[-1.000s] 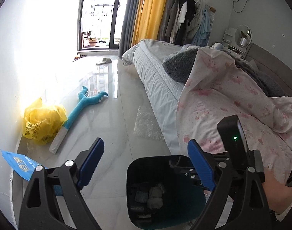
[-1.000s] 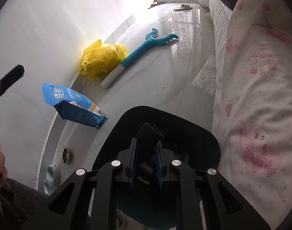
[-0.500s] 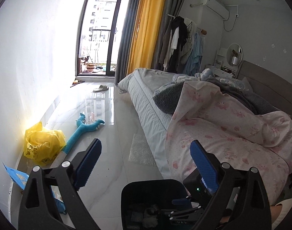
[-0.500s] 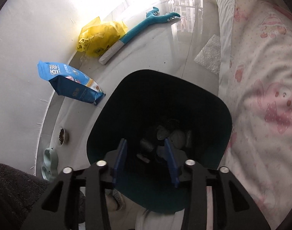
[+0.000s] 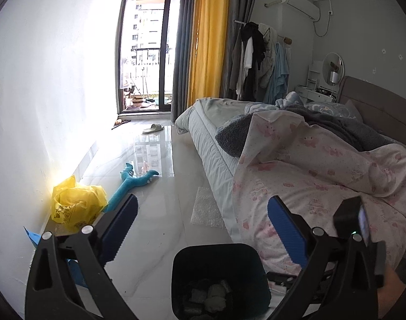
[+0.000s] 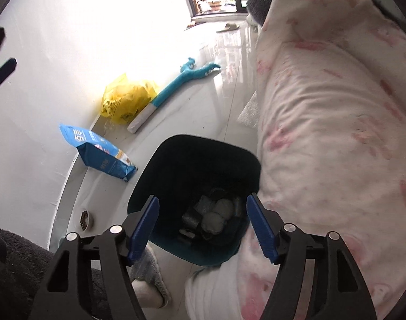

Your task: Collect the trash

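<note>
The right gripper (image 6: 203,225) is being opened over the dark bin (image 6: 160,160), nothing between its jaws; the left gripper (image 5: 201,228) is being spread wide, empty. Crumpled wads (image 6: 216,213) are lying at the bin's bottom. The bubble wrap (image 5: 205,210) beside the bed is judged light, soft, best pinched at an edge.

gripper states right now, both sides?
Left gripper: open, jaws opening wider, nothing between them.
Right gripper: jaws opening, empty, above the trash bin.
</note>
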The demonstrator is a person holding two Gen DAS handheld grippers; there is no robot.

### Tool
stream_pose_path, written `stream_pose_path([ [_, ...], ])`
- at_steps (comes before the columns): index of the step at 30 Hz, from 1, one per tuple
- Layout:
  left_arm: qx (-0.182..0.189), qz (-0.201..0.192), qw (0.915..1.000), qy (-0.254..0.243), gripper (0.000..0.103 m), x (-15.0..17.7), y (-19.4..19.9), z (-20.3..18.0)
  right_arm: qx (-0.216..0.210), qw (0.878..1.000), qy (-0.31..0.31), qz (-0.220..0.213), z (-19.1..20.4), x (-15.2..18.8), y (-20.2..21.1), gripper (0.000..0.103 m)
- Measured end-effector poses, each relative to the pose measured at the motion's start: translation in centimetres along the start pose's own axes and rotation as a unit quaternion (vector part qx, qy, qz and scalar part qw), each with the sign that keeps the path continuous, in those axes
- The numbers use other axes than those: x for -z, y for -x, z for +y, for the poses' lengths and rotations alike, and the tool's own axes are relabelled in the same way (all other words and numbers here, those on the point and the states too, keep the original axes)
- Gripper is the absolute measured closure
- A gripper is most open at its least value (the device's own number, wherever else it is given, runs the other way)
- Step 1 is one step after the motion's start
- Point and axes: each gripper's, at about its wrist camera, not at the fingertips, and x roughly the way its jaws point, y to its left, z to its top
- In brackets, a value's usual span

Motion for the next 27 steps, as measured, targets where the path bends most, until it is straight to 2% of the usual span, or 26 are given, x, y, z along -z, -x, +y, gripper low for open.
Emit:
stream_pose_path([
  [2, -0.008, 0.003, 0.9999, -0.007, 0.003, 0.6, 0.4, -0.7, 0.013, 0.999, 0.001, -0.035, -0.5, 0.3, 2.9, 0.021],
  [6, -0.007, 0.002, 0.9996, -0.028, 0.003, 1.2, 1.6, -2.6, 0.036, 0.994, -0.009, -0.101, -1.8, 1.5, 8.7, 0.013],
  [8, -0.005, -0.006, 0.9992, -0.04, 0.003, 1.2, 2.3, -3.5, 0.05, 0.99, -0.016, -0.128, -2.7, 2.3, 11.1, 0.012],
  [12, 0.009, -0.014, 0.9993, -0.035, 0.003, 1.7, 3.6, -4.6, 0.077, 0.982, -0.033, -0.169, -4.1, 4.1, 15.2, 0.008],
  [15, 0.01, -0.011, 0.9993, -0.033, 0.003, 2.2, 4.1, -5.2, 0.096, 0.975, -0.046, -0.194, -5.1, 5.9, 17.9, 0.004],
  [24, 0.021, 0.006, 0.9997, -0.008, 0.003, 3.6, 5.7, -6.4, 0.144, 0.958, -0.067, -0.238, -7.1, 10.7, 23.9, 0.003],
  [27, 0.022, -0.005, 0.9996, -0.018, 0.003, 3.9, 6.8, -7.4, 0.155, 0.953, -0.075, -0.248, -7.9, 12.5, 25.6, 0.003],
])
